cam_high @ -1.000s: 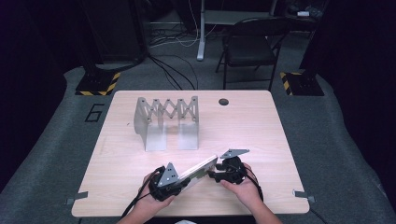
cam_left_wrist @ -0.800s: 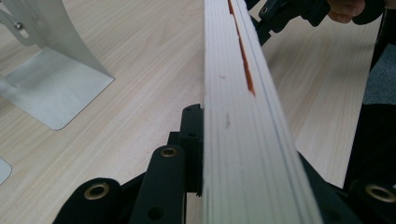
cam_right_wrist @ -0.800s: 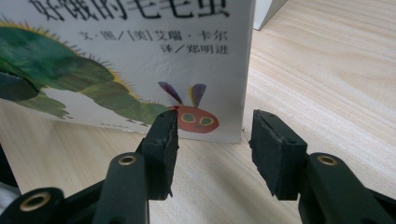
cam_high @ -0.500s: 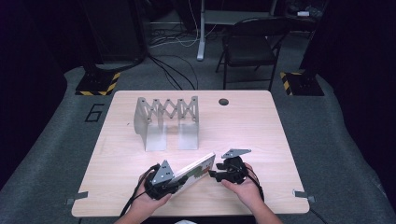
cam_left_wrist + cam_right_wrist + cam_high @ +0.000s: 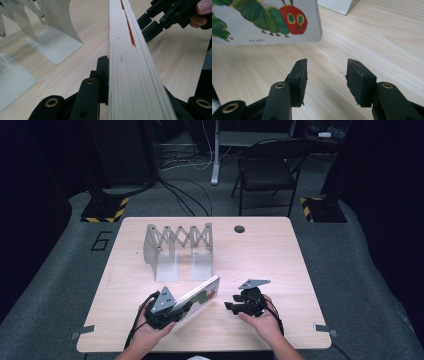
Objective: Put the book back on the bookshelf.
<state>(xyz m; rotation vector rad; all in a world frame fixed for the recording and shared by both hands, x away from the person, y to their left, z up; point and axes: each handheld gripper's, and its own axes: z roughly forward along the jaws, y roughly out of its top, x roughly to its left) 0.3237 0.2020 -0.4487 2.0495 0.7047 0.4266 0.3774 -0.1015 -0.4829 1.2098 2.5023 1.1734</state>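
A white board book (image 5: pixel 202 297) with a green caterpillar on its cover is tilted up above the table's front. My left gripper (image 5: pixel 181 311) is shut on the book's lower left end. In the left gripper view the book's page edge (image 5: pixel 127 62) runs up between the jaws, and a pad (image 5: pixel 103 75) presses its left side. My right gripper (image 5: pixel 229 306) rests just right of the book, open, its jaws pointing left at it. In the right gripper view the gripper (image 5: pixel 325 72) has nothing between its pads, and the book's cover (image 5: pixel 262 22) hangs a little beyond them.
A metal folding book rack (image 5: pixel 177 247) with scissor links and two flat base plates stands at the middle back of the wooden table (image 5: pixel 280 260). Its base (image 5: pixel 55 47) lies just beyond the book. A round cable hole (image 5: pixel 239 229) is near the far edge.
My left gripper has drawn the book a little to the left and up, away from the right gripper. The right gripper has stayed where it was.
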